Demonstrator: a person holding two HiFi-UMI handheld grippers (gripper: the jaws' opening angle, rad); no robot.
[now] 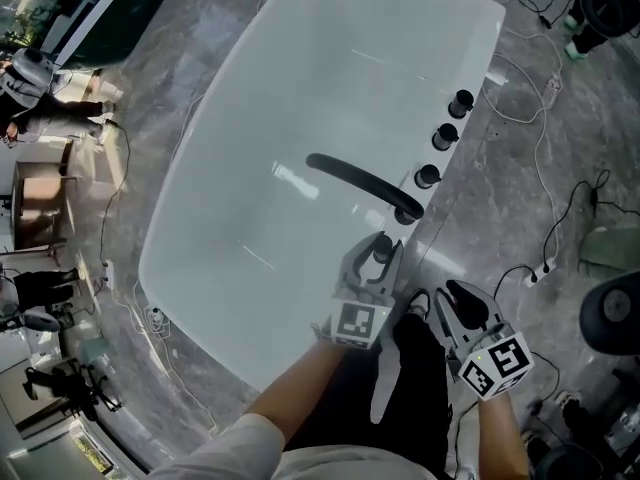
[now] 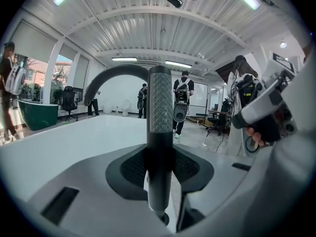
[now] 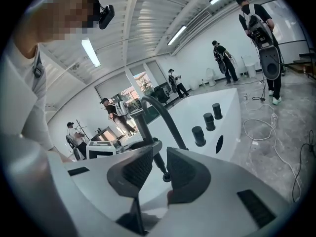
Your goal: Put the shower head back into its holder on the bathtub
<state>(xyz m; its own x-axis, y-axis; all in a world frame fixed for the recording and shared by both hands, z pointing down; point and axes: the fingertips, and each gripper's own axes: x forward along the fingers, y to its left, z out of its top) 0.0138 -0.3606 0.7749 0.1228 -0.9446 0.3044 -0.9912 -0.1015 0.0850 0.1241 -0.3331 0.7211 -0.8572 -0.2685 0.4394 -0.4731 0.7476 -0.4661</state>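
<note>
The white bathtub point(image 1: 280, 88) fills the head view, with a black arched spout point(image 1: 360, 180) and three black knobs point(image 1: 444, 136) along its right deck. My left gripper point(image 1: 377, 258) is shut on the shower head point(image 1: 381, 251), a dark rod with a dotted face point(image 2: 160, 117). It stands upright between the pads point(image 2: 133, 169), over the deck's near end. Its lower tip hangs close to a small dark round fitting point(image 2: 163, 222). My right gripper point(image 1: 455, 300) hovers just right of it, open and holding nothing. Through the narrow gap of its jaws I see the shower head point(image 3: 159, 163).
Grey marble floor surrounds the tub, with white and black cables point(image 1: 530, 118) trailing on the right. A black oval opening point(image 3: 218, 143) lies on the deck near the knobs. Several people with equipment stand in the background, and a dark green tub point(image 2: 37, 117) sits far left.
</note>
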